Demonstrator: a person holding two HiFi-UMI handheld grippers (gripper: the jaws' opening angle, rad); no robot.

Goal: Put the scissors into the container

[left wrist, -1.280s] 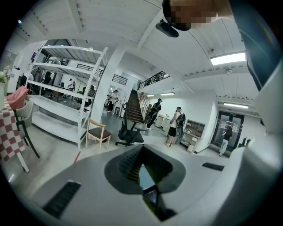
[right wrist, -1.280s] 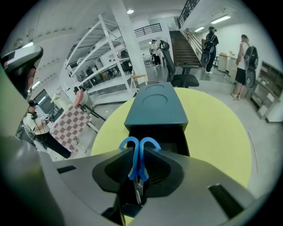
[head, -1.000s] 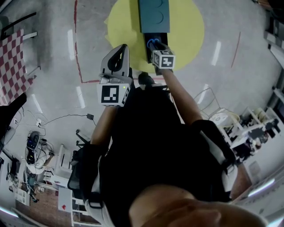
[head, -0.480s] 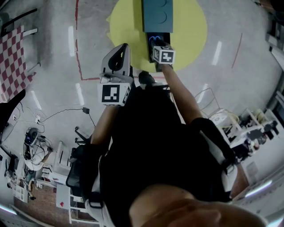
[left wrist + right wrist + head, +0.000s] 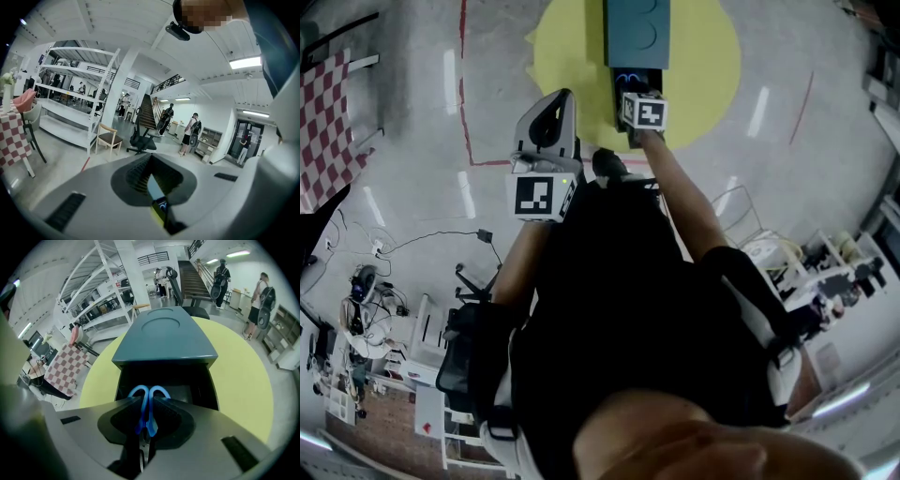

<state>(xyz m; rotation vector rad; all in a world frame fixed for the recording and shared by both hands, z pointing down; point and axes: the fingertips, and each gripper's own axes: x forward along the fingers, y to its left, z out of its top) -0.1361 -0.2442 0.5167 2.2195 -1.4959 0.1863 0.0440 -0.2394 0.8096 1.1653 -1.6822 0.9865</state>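
Forward crept the right gripper (image 5: 145,420), its jaws clamped on the blue-handled scissors (image 5: 149,399), whose handles hung at the open mouth of the teal container (image 5: 164,333). They were not yet released inside. The left gripper (image 5: 157,197) idled, pinched together and empty.

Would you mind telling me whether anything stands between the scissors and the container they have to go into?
Nothing visible does. The right gripper is shut on the scissors. Their blue handles point straight at the open dark compartment of the container, under its teal top, with nothing showing between them.
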